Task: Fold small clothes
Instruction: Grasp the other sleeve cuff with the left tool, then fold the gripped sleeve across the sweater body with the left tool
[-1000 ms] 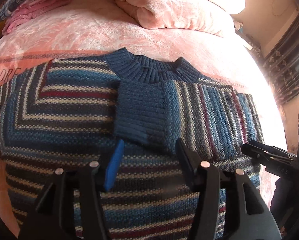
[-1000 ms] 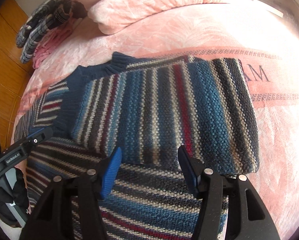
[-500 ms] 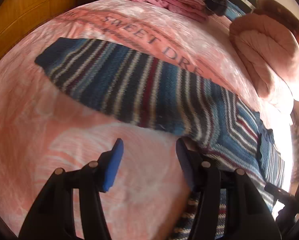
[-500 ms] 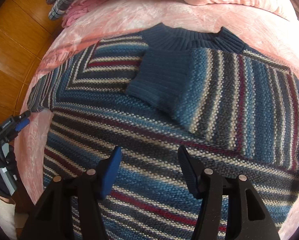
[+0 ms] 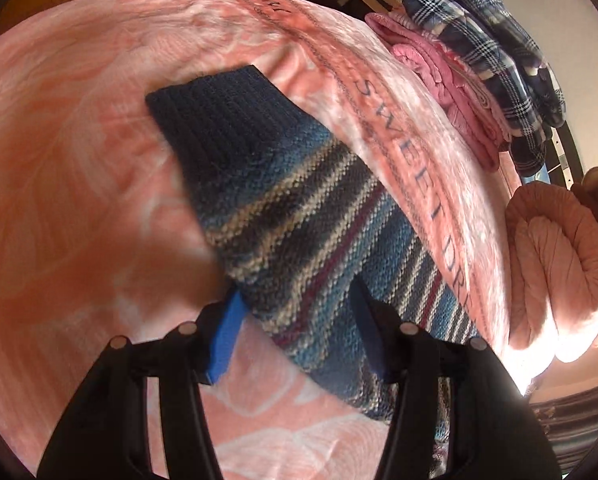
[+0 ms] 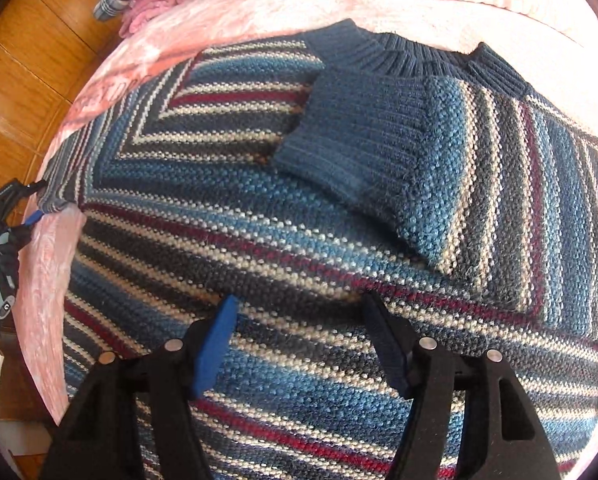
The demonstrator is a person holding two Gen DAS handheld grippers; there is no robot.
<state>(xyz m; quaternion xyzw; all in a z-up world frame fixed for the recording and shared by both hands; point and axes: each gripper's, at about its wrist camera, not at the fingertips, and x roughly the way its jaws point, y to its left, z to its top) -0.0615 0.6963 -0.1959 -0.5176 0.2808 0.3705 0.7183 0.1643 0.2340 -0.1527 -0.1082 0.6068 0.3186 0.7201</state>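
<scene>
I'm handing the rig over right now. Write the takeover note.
Left gripper: open, straddling the unfolded sleeve, which lies flat out on the pink blanket.
Right gripper: open, empty, over the striped sweater body.
Done: the other sleeve is folded across the chest, cuff below the collar.
Left: fold in the outstretched sleeve, then fold the body.

Bright daylight. Left view: glare blows out at 4 o'clock; bed blurred at 9 o'clock. Right view: sharp, overexposed at 1 o'clock. Fisheye curvature and dark vignette at all edges.
</scene>
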